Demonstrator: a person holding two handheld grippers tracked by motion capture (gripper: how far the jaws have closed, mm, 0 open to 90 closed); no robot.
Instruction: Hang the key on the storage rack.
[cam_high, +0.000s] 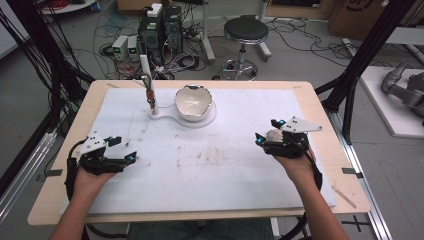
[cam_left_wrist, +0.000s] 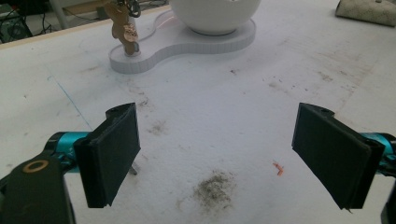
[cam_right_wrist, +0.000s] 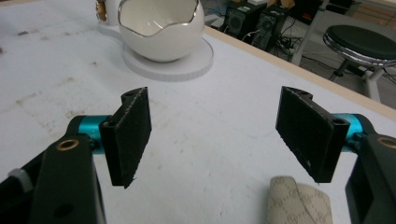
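From the high view, the person holds the left tool (cam_high: 131, 159) low over the white worktop (cam_high: 210, 165), its jaws apart and empty. The right tool (cam_high: 267, 131) hovers over the far side of the worktop, with a small beige patterned pouch (cam_high: 273, 135) lying right between its jaws; I cannot tell from here whether the pads touch it. Ahead of both tools stands an eggshell-shaped white bowl (cam_high: 192, 102) on a white stand (cam_high: 165, 118), a small post with a brownish charm (cam_high: 150, 95) beside it.

In the left gripper view the jaws stand wide with bare, stained worktop between them; the bowl on its stand sits ahead, and the pouch (cam_left_wrist: 369, 11) lies far ahead to the right.

In the right gripper view the jaws stand wide open, holding nothing. The pouch (cam_right_wrist: 299, 203) lies just under the right-hand jaw. The bowl (cam_right_wrist: 161, 32) ahead looks empty. I judge this an approach to pick up: the tool must next centre over the pouch and close.
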